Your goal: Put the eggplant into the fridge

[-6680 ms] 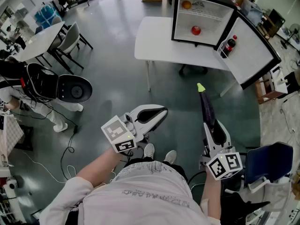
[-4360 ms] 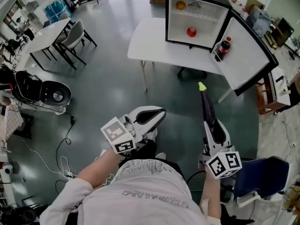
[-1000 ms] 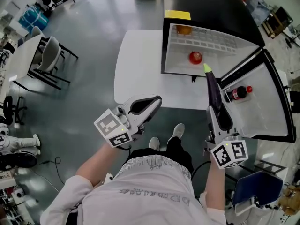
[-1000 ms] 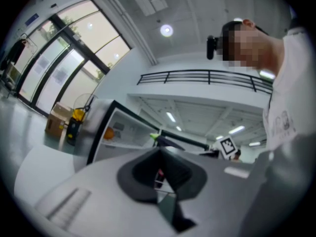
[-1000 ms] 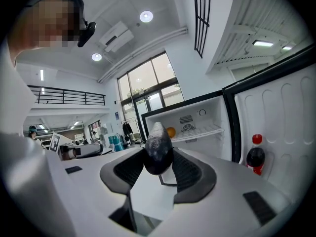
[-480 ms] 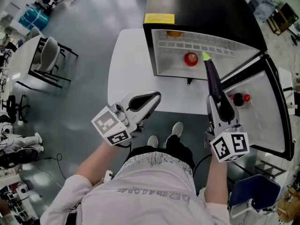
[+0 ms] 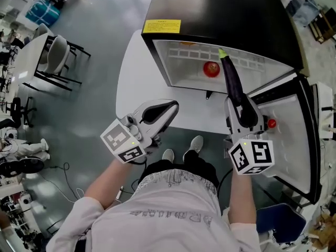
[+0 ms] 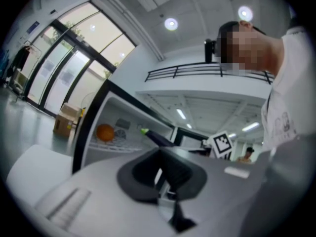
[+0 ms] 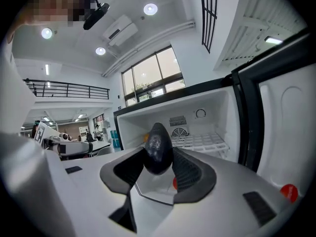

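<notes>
A long dark purple eggplant (image 7: 233, 85) with a green stem tip sticks forward out of my right gripper (image 7: 237, 105), which is shut on its thick end. In the right gripper view the eggplant (image 9: 158, 149) sits between the dark pads, pointing at the open fridge (image 9: 207, 107). Seen from the head, the stem tip lies over the mouth of the black fridge (image 7: 220, 14), above its white wire shelf. My left gripper (image 7: 164, 110) hangs over the table's near edge, left of the fridge, shut and empty. In its own view the left gripper (image 8: 159, 169) faces the fridge and the eggplant (image 8: 158, 138).
The fridge stands on a white table (image 7: 131, 83); its door (image 7: 294, 119) swings open to the right, a red-capped bottle (image 7: 271, 123) in its rack. Inside lie a red fruit (image 7: 211, 69) and an orange (image 8: 104, 132). Chairs (image 7: 58, 51) stand far left.
The person has stepped closer to the fridge. Both grippers moved forward with them, and the eggplant's tip now reaches the fridge opening beside the red fruit.
</notes>
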